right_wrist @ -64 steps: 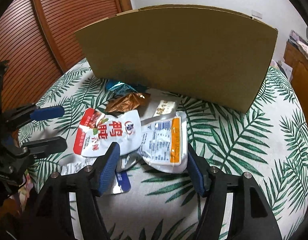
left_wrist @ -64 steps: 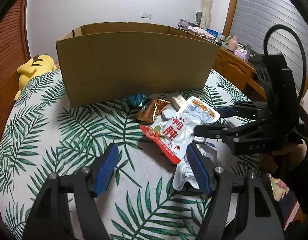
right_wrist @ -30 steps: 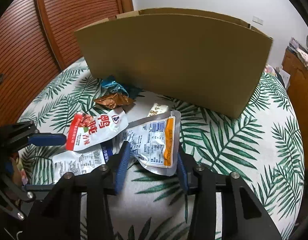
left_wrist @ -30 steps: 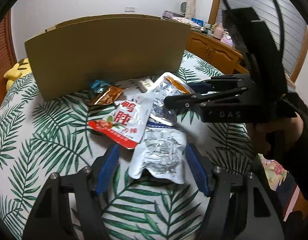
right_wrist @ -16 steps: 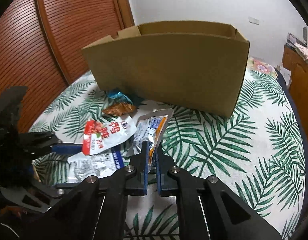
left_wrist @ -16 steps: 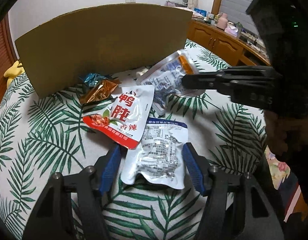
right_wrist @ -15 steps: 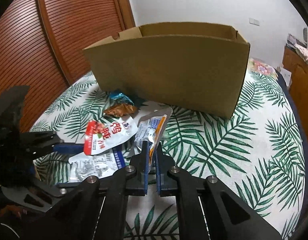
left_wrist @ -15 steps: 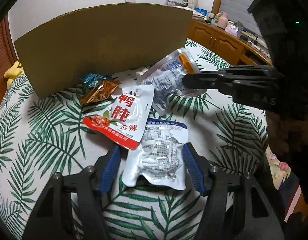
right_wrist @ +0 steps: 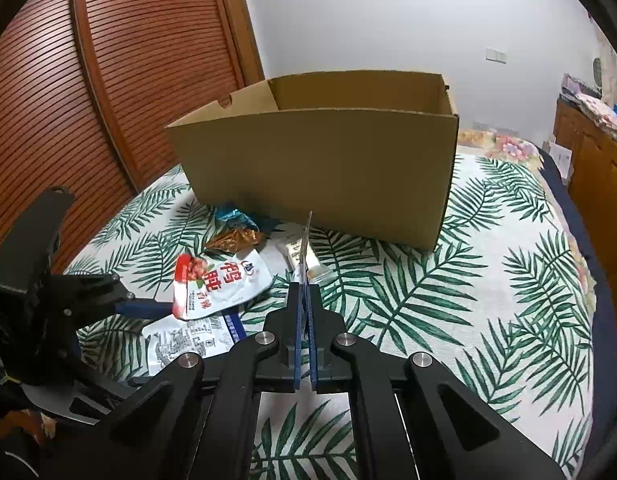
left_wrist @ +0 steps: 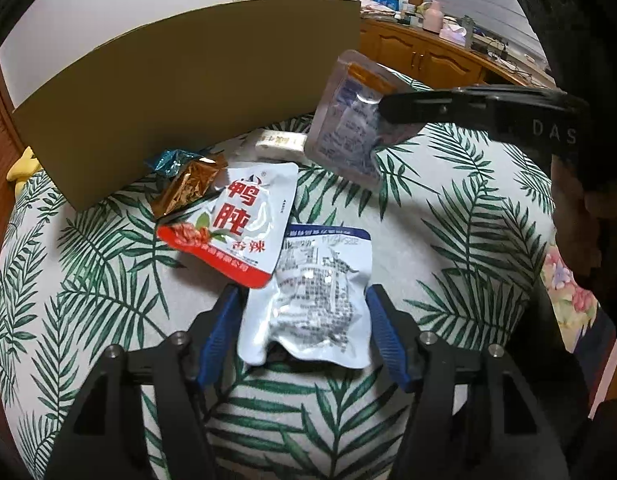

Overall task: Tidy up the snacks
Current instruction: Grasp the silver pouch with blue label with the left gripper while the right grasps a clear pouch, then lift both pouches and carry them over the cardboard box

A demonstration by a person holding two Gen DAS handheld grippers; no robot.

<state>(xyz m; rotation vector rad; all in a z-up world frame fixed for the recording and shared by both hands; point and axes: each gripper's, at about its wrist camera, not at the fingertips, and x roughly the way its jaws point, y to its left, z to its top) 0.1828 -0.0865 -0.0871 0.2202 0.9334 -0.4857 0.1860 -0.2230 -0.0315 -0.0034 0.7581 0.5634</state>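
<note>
My right gripper (right_wrist: 304, 288) is shut on a silver snack pouch with an orange strip (left_wrist: 348, 120), held edge-on (right_wrist: 306, 240) above the table in front of the open cardboard box (right_wrist: 320, 164). My left gripper (left_wrist: 304, 320) is open, its blue pads either side of a white-and-blue pouch (left_wrist: 312, 292) lying flat. A red-and-white pouch (left_wrist: 236, 224) lies beside it. A brown wrapper (left_wrist: 188, 188), a teal wrapper (left_wrist: 168, 160) and a small white bar (left_wrist: 276, 142) lie near the box (left_wrist: 188, 96).
The table has a palm-leaf cloth (right_wrist: 488, 288). A wooden slatted door (right_wrist: 108, 80) stands on the left. Wooden cabinets (left_wrist: 428, 56) stand behind on the right. A yellow plush toy (left_wrist: 22, 168) sits at the far left edge.
My right gripper closed on the silver pouch and lifted it off the table toward the box. My left gripper moved in around the white-and-blue pouch and stays open.
</note>
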